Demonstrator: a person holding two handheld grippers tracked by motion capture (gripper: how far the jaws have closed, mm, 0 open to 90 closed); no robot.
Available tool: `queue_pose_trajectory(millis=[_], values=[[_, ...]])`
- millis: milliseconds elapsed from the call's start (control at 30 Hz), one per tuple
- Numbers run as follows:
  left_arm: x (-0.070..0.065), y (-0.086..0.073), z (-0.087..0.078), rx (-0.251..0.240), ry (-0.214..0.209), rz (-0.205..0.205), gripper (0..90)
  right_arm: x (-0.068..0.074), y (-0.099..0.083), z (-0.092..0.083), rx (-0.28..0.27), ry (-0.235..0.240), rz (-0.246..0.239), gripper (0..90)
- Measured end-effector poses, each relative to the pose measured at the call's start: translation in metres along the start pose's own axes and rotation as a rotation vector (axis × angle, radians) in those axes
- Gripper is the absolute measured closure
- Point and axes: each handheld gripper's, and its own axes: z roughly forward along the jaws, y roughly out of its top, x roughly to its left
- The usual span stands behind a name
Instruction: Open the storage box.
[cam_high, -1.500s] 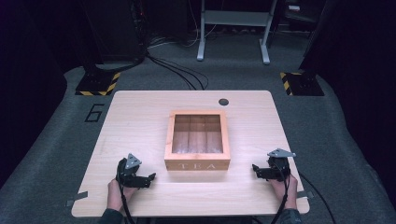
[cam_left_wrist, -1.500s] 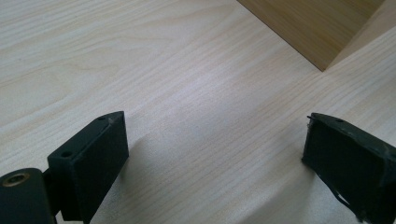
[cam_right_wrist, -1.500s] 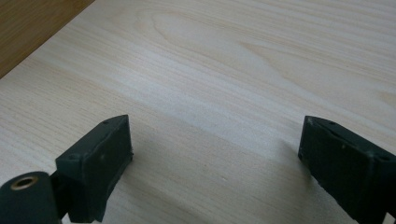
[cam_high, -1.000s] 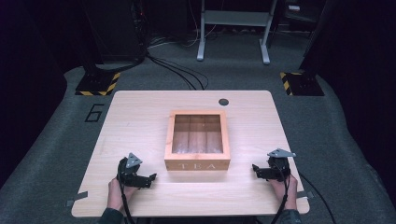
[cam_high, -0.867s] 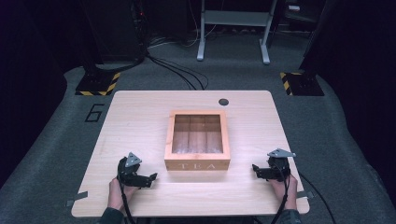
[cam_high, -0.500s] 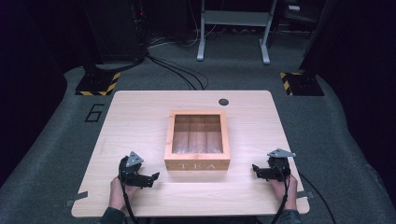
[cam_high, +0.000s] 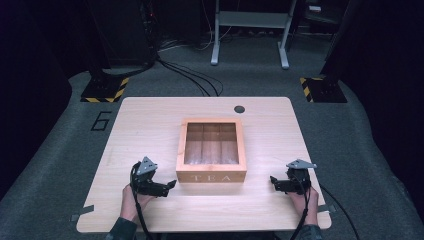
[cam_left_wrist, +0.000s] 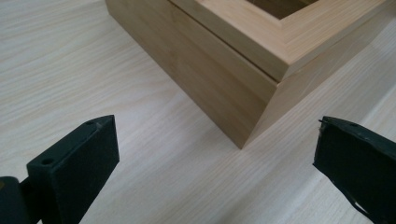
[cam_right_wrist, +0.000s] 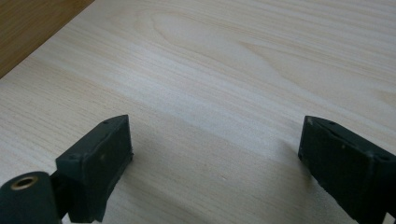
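The table (cam_high: 150, 125) is pale wood with fine straight grain, smooth and matt. The box (cam_high: 211, 176) is warmer, honey-toned wood, smooth with a soft sheen, its lid (cam_high: 211, 143) a wood frame around a clear, slightly reflective pane. Both grippers' jaws are matt black plastic. The floor (cam_high: 60, 150) looks like grey carpet.

Setting: a lab or recording studio. Indicators: dark curtained surround, grey carpet (cam_high: 60, 150), floor cables (cam_high: 190, 75), hazard-striped stand bases (cam_high: 105, 90), one wooden table (cam_high: 150, 125).
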Motion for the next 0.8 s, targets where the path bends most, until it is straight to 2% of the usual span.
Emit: queue_pose_trajectory(millis=[133, 200, 233, 267, 333, 367, 400, 433, 500, 567, 600, 633, 667, 733, 800], values=[[-0.004, 0.003, 0.003, 0.0, -0.012, 0.015, 1.1, 0.0, 0.0, 0.0, -0.001, 0.0, 0.0, 9.2], [-0.006, 0.003, 0.004, -0.006, -0.008, 0.022, 9.9, 0.0, 0.0, 0.0, 0.0, 0.0, 0.0, 9.2], [-0.007, 0.003, 0.003, -0.015, -0.021, 0.02, 9.9, 0.0, 0.0, 0.0, 0.0, 0.0, 0.0, 9.2], [-0.007, 0.003, 0.002, -0.024, -0.021, 0.025, 20.4, 0.0, 0.0, 0.0, 0.0, 0.0, 0.0, 9.2], [-0.009, 0.002, 0.001, -0.043, -0.035, 0.024, 23.7, 0.0, 0.0, 0.0, 0.0, 0.0, 0.0, 9.2], [-0.009, 0.001, 0.0, -0.046, -0.039, 0.028, 32.6, 0.0, 0.0, 0.0, 0.0, 0.0, 0.0, 9.2], [-0.01, 0.001, 0.0, -0.047, -0.038, 0.027, 35.9, 0.0, 0.0, 0.0, 0.0, 0.0, 0.0, 9.2], [-0.01, 0.0, -0.001, -0.053, -0.05, 0.032, 44.9, 0.0, 0.0, 0.0, 0.0, 0.0, 0.0, 9.2], [-0.011, -0.001, 0.0, -0.059, -0.05, 0.031, 47.3, 0.0, 0.0, 0.0, -0.002, -0.001, 0.0, 9.2], [-0.013, -0.002, 0.0, -0.053, -0.061, 0.044, 57.0, 0.0, 0.0, 0.0, -0.001, 0.0, 0.0, 9.2], [-0.014, -0.002, 0.001, -0.056, -0.061, 0.049, 65.5, 0.0, 0.0, 0.0, -0.001, -0.001, 0.0, 9.2], [-0.014, -0.002, 0.001, -0.056, -0.061, 0.049, 69.2, 0.0, 0.0, 0.0, -0.001, -0.001, 0.0, 9.2], [-0.014, -0.002, 0.001, -0.055, -0.067, 0.061, 69.2, 0.0, 0.0, 0.0, -0.001, 0.0, 0.0, 9.2], [-0.016, -0.002, 0.001, -0.058, -0.074, 0.059, 77.1, 0.0, 0.0, 0.0, -0.001, -0.001, 0.0, 9.2], [-0.017, -0.002, 0.001, -0.067, -0.066, 0.062, 82.1, 0.0, 0.0, 0.0, -0.001, 0.0, 0.0, 9.2]])
